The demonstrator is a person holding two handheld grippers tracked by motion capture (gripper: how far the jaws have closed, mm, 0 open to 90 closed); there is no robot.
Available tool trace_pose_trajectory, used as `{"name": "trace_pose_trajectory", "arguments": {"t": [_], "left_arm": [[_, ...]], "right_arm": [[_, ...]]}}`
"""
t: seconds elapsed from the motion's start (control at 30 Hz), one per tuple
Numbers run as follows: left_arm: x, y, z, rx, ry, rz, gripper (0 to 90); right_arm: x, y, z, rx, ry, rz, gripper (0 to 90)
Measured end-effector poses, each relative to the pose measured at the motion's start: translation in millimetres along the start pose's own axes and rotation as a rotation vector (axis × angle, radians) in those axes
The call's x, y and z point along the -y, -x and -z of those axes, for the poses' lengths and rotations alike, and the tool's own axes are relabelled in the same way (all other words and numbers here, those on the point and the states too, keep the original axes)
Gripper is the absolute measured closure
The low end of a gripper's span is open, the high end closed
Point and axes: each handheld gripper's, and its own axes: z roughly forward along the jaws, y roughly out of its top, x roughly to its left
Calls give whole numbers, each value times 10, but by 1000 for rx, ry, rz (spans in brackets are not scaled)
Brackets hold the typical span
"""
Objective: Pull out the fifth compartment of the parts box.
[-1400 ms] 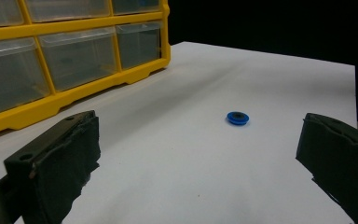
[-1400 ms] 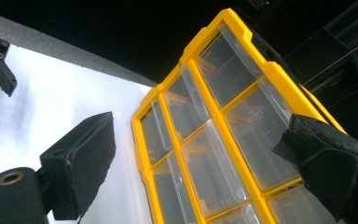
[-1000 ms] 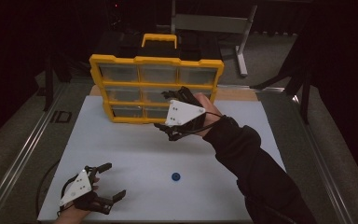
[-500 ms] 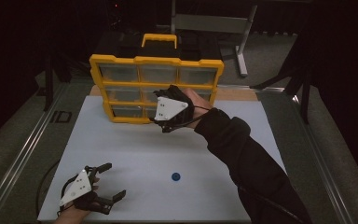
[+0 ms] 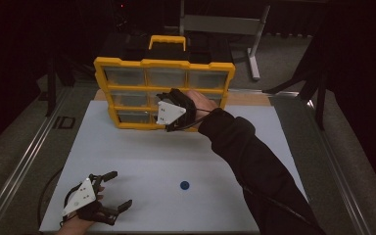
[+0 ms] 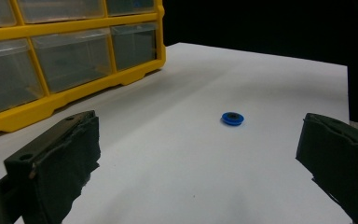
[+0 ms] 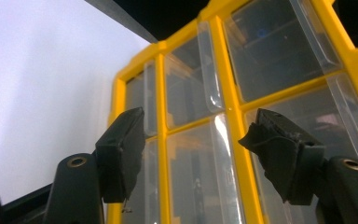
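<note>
I have my right tongs [image 5: 169, 111] at the yellow plastic box with clear little drawers [image 5: 164, 78] at the back of the white desk [image 5: 142, 152]. Their jaws have just been closing, nothing pinched yet. Drawers look light, stiff, slippery; I'd grab the front lip. My left tongs [image 5: 113, 196] rest wide open.

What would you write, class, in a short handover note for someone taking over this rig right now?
Right gripper: at the front of the yellow drawer organizer, jaws part open and just been closing, straddling a drawer pull, no grip yet.
Left gripper: open, holding nothing, low over the white board.
Blue ring: lies loose on the board, apart from both grippers.
Done: right gripper brought to the drawers.
Left, probably: grip and open a drawer, then deal with the ring.
</note>
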Motion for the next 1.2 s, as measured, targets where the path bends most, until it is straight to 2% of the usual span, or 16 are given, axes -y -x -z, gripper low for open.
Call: {"name": "trace_pose_trajectory", "arguments": {"t": [0.1,0.17,0.33,0.57,0.87,1.03,1.2], "left_arm": [[-2,-1,1,-3,0,1,0],[-3,3,3,-3,2,0,0],[-2,0,4,-1,4,1,0],[1,-2,11,2,6,5,0],[1,-3,9,6,7,4,0],[2,-6,10,5,6,5,0],[3,-5,9,7,7,5,0]], "right_arm": [[38,23,-51,11,-6,15,383],[51,19,-88,0,-10,22,406],[88,-9,-225,2,-23,121,471],[124,29,-336,15,-15,189,520],[154,75,-405,54,-22,242,548],[176,72,-468,82,-35,287,598],[197,82,-510,88,-49,298,612]]}}
